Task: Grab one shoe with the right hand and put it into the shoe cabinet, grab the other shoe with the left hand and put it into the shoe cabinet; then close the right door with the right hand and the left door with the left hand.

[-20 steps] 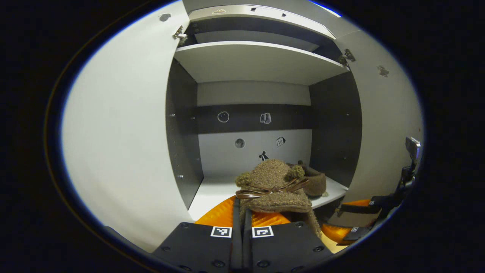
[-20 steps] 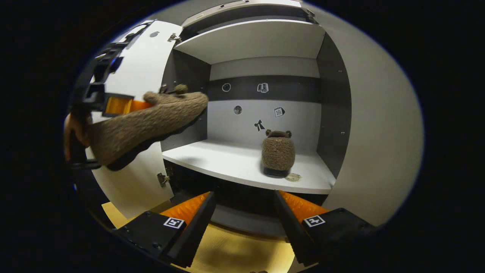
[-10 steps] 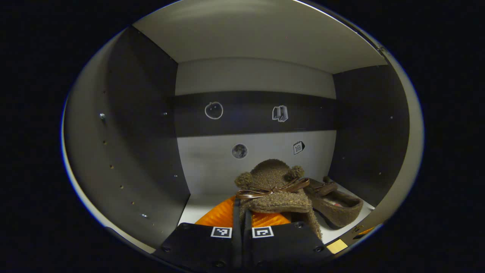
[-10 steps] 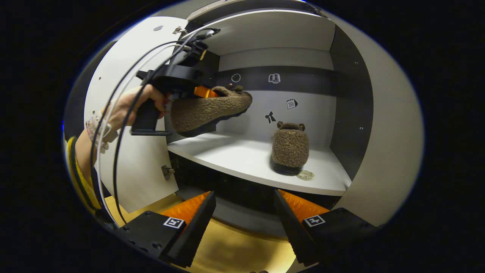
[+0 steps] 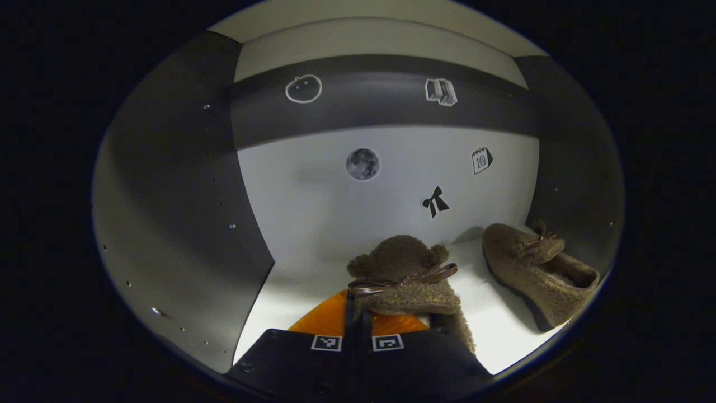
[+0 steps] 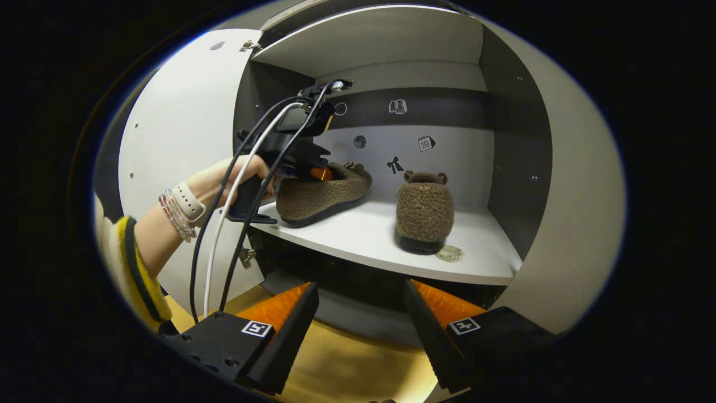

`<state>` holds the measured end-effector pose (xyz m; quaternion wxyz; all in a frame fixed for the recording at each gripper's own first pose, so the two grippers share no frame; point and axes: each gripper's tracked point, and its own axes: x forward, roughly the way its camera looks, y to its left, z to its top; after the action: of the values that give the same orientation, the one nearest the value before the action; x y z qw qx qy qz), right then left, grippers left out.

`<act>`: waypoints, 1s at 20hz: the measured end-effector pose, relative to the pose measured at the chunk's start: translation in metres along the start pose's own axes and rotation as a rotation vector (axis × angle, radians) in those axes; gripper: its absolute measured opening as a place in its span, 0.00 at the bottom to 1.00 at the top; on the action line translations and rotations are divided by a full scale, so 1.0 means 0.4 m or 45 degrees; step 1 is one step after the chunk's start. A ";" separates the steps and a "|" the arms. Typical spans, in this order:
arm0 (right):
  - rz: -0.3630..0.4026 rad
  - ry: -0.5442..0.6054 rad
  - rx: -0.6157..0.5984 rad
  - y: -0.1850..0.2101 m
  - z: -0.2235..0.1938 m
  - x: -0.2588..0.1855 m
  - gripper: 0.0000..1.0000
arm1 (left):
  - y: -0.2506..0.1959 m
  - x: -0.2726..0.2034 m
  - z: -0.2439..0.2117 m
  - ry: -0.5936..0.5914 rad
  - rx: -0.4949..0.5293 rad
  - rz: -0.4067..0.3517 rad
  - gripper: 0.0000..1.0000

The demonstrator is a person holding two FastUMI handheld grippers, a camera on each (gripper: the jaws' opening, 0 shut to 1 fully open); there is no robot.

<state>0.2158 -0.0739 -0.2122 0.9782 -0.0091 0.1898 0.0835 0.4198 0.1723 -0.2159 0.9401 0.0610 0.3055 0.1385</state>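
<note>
left gripper (image 5: 358, 313) clamping collar of fuzzy brown slipper (image 5: 404, 277); slipper sitting on cabinet shelf (image 6: 363, 235), sole looking down on board; second slipper (image 6: 424, 211) standing well apart at right; right gripper (image 6: 361, 319) gaping, carrying nothing; advice: confirm sole flat, spread fingers, withdraw straight out.

Setting is read as a staged recording booth furnished like a home entryway. A white-and-dark-grey laminate shoe cabinet (image 6: 386, 235) is seen with doors open; small printed icon stickers (image 5: 362, 163) are fixed to its back panel at 12 o'clock; black-and-white square fiducial tags (image 6: 256, 328) are noted at 6 o'clock.
</note>
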 end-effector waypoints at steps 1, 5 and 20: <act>0.006 -0.003 0.005 0.000 0.002 0.000 0.98 | 0.008 0.008 -0.007 0.013 0.014 0.019 0.05; 0.057 -0.021 0.023 0.026 0.012 0.005 0.98 | 0.022 0.006 -0.007 0.011 0.033 0.035 0.07; 0.077 -0.031 0.004 0.060 0.019 -0.001 0.98 | 0.071 -0.148 0.037 -0.155 0.048 0.018 0.94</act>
<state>0.2144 -0.0500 -0.2045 0.9775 -0.0010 0.1782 0.1126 0.3765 0.1812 -0.1652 0.9547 0.0890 0.2497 0.1354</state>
